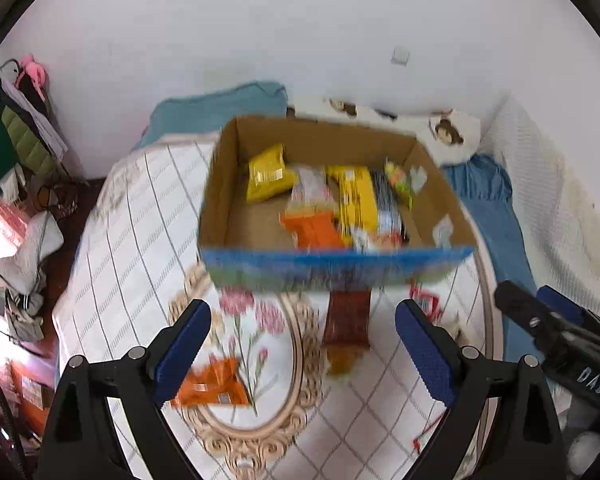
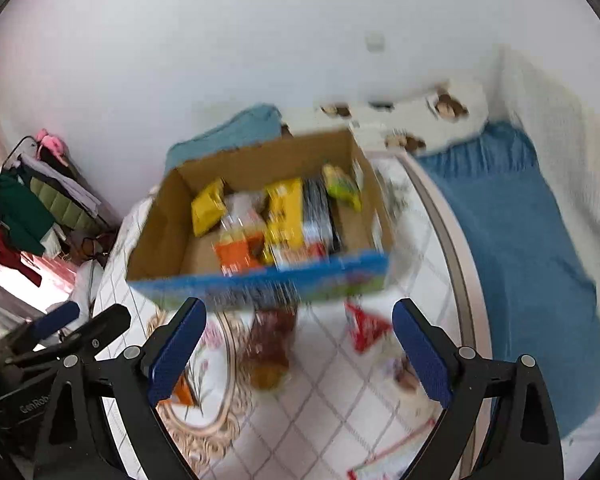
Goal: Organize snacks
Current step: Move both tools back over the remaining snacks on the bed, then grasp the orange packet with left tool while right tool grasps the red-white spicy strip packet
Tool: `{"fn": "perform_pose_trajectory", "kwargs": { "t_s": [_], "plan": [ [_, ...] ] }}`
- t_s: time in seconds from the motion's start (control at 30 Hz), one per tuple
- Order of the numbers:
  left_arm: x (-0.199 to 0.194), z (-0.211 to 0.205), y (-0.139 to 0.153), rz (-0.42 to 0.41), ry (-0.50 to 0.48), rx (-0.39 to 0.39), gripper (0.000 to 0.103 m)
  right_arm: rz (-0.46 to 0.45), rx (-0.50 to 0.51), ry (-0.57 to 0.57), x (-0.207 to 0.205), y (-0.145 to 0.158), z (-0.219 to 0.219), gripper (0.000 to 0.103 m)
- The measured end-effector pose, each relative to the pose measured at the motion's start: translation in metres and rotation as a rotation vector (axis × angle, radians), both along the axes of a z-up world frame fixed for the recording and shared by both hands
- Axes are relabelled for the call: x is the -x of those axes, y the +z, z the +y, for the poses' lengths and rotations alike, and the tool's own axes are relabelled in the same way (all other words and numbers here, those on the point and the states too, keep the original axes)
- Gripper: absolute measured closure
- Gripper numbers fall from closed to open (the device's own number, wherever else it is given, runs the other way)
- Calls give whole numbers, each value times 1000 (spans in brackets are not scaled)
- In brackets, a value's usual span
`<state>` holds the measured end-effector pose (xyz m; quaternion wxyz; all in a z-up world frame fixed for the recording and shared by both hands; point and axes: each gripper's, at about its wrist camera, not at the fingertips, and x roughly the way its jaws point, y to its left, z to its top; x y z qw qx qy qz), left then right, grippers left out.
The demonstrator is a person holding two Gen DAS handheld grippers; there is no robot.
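Observation:
An open cardboard box [image 1: 420,270] with a blue printed front stands on the white patterned tabletop [image 1: 132,216]; it also shows in the right wrist view [image 2: 164,240]. Several snack packs lie inside: a yellow bag [image 1: 266,174], an orange pack [image 1: 314,228] and a yellow bar pack [image 1: 356,200]. On the table in front lie a brown-and-yellow pack [image 1: 346,328], an orange pack [image 1: 212,384] and a red-and-white pack [image 2: 366,328]. My left gripper [image 1: 304,352] is open and empty. My right gripper [image 2: 300,354] is open and empty, to the left gripper's right.
A blue-covered bed [image 2: 512,248] lies right of the table. A teal cloth [image 1: 220,108] and monkey-print pillows [image 1: 448,132] are behind the box. A clothes rack [image 1: 16,140] and clutter stand at the left. A white wall [image 1: 260,20] is behind.

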<state>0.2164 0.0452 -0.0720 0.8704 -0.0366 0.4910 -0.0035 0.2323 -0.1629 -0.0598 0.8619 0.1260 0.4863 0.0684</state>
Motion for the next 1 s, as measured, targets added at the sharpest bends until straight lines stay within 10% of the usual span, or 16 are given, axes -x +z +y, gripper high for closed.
{"fn": "perform_pose_trajectory", "kwargs": {
  "t_s": [0.57, 0.83, 1.0],
  "plan": [
    [38, -3, -137, 374, -10, -10, 8, 643, -192, -390, 102, -247, -88, 7],
    [45, 38, -142, 398, 54, -24, 9, 488, 3, -163, 83, -233, -29, 29],
    [46, 59, -140, 368, -33, -169, 9, 429, 96, 61, 68, -222, 34, 30]
  ]
}}
